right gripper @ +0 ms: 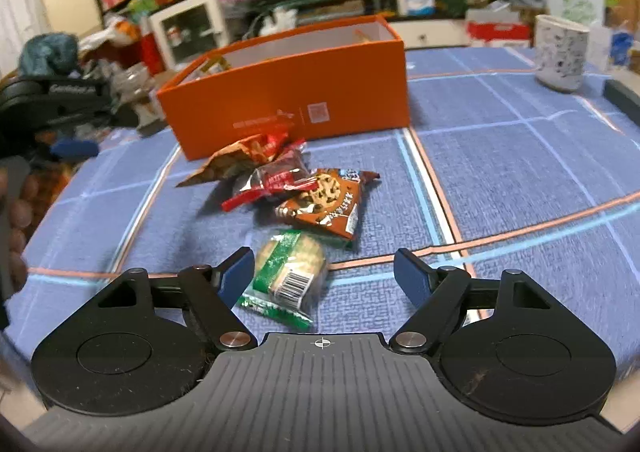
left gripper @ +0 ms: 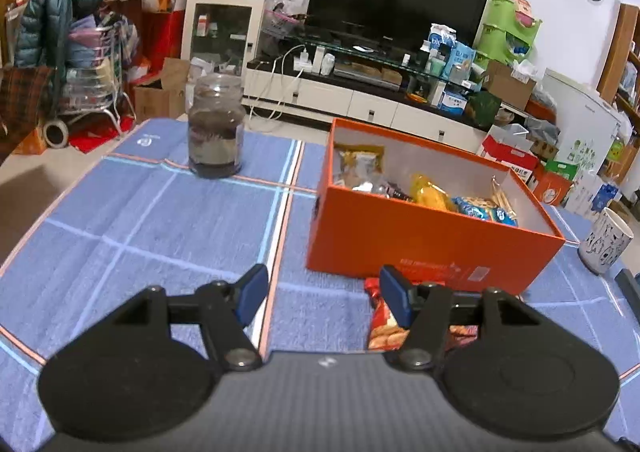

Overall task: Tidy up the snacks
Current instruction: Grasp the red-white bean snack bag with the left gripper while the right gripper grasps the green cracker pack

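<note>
An open orange box (left gripper: 420,236) holds several snack packets; it also shows in the right wrist view (right gripper: 288,91). In the right wrist view loose snacks lie in front of it: a red-brown packet (right gripper: 236,159), a red wrapped snack (right gripper: 276,181), a brown cookie packet (right gripper: 324,203) and a green cracker packet (right gripper: 286,272). My right gripper (right gripper: 324,278) is open, with the green packet between its fingers, nearer the left one. My left gripper (left gripper: 324,294) is open and empty over the cloth, a red snack packet (left gripper: 384,326) beside its right finger.
A blue checked cloth (left gripper: 140,219) covers the table. A glass jar (left gripper: 216,127) stands at the back left. A white patterned cup (left gripper: 606,242) stands right of the box, also in the right wrist view (right gripper: 560,51). A cluttered TV stand lies beyond.
</note>
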Available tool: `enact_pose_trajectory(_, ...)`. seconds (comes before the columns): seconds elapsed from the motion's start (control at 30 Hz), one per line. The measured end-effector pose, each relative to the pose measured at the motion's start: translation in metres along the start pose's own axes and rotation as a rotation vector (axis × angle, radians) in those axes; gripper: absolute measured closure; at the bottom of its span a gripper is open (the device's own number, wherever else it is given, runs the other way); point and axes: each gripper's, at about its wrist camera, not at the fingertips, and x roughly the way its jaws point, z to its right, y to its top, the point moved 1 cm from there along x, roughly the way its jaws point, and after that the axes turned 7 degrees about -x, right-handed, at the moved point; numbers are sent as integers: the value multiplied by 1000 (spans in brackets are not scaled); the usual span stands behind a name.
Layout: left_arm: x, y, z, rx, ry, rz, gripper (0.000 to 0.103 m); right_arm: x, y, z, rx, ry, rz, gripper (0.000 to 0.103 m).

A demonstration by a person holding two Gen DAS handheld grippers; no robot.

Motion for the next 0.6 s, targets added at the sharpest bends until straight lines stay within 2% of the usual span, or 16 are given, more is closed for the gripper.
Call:
enact_pose_trajectory(0.07, 0, 1, -5, -31, -1, -11, 41, 5, -1, -8, 17, -27, 22, 32)
enact_pose_trajectory(0.23, -4, 2, -10, -28, -3, -15, 39, 24, 1, -31, 8, -77, 37, 32)
enact_pose_trajectory(0.33, -4, 3, -10, -28, -16, -18, 38, 39, -2, -41, -7, -81, 1, 35)
enact_pose_trajectory(0.37, -3, 3, -9, -26, -18, -23, 37, 45, -4, -43, -13, -79, -25, 42)
enact_pose_trajectory(0.5, 6, 2, -4, -19, -24, -50, 37, 42, -10, -38, -86, -46, -23, 66)
enact_pose_trajectory(0.6, 14, 0, 2, -16, -27, -67, 36, 35, -10, -20, -125, -22, -51, 67)
